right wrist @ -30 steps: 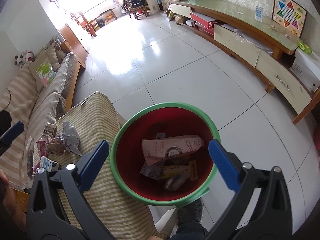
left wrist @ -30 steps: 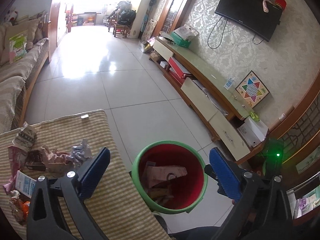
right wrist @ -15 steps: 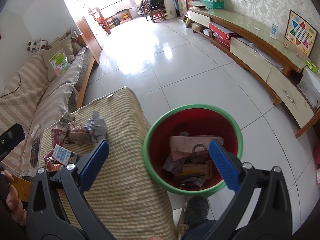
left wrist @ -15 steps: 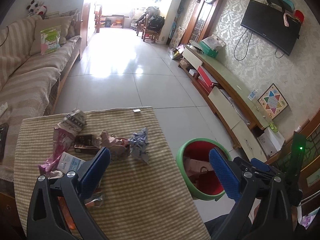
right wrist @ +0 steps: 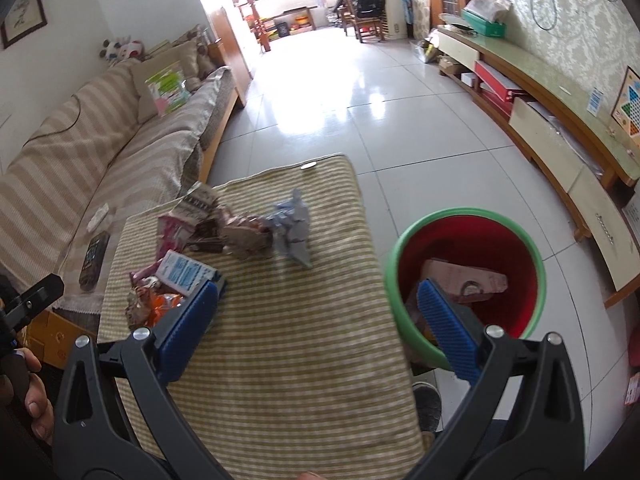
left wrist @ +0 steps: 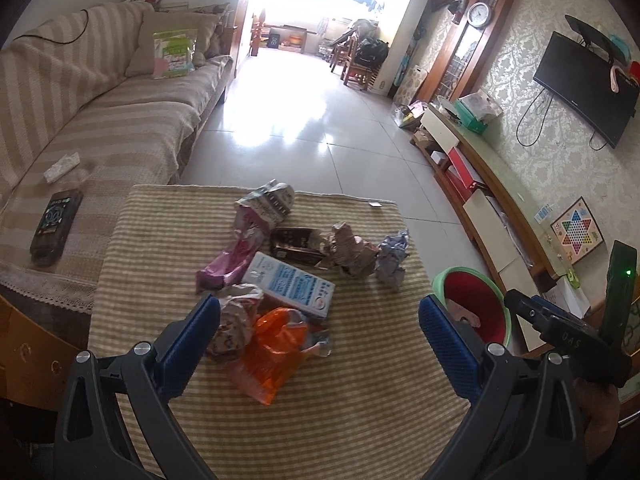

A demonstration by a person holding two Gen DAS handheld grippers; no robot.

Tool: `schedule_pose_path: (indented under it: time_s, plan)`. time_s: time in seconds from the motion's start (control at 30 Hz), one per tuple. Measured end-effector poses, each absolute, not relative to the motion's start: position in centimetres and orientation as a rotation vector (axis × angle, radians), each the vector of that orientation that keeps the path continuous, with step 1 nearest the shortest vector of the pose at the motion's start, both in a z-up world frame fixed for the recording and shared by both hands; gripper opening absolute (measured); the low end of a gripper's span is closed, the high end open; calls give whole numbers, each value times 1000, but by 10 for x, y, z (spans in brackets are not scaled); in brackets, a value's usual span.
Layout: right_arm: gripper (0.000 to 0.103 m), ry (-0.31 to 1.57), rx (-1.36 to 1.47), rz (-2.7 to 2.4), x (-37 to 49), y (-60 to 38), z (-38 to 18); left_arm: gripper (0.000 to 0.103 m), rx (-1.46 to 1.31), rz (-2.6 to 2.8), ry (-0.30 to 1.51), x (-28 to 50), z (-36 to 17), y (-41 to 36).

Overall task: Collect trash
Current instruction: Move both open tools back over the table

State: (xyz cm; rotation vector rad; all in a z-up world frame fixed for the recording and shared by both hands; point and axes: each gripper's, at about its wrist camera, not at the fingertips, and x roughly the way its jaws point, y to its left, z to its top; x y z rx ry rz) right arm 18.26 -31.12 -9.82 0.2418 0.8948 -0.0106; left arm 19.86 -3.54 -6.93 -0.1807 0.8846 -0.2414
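The trash sits in a loose heap on your striped table (left wrist: 168, 248): an orange bag (left wrist: 276, 344) nearest you, a blue-and-white carton (left wrist: 290, 284) just beyond it, a pink wrapper (left wrist: 236, 256) to the left, and crumpled foil (left wrist: 392, 256) to the far right. Your left gripper (left wrist: 316, 340) hangs spread wide above the orange bag, gripping nothing. Your right gripper (right wrist: 318, 316) is likewise spread and empty, between the heap and the red bin (right wrist: 536, 256), which stands on the floor right of the table with wrappers inside.
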Motion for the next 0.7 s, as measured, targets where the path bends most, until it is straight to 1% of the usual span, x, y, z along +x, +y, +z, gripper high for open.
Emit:
schedule_pose_path:
  time_s: [0.33, 0.7]
  plan:
    - [99, 937, 164, 69, 189, -249, -109, 95, -211, -223, 952, 192, -92, 15]
    - [99, 972, 130, 72, 210, -235, -128, 95, -217, -227, 1030, 210, -136, 15]
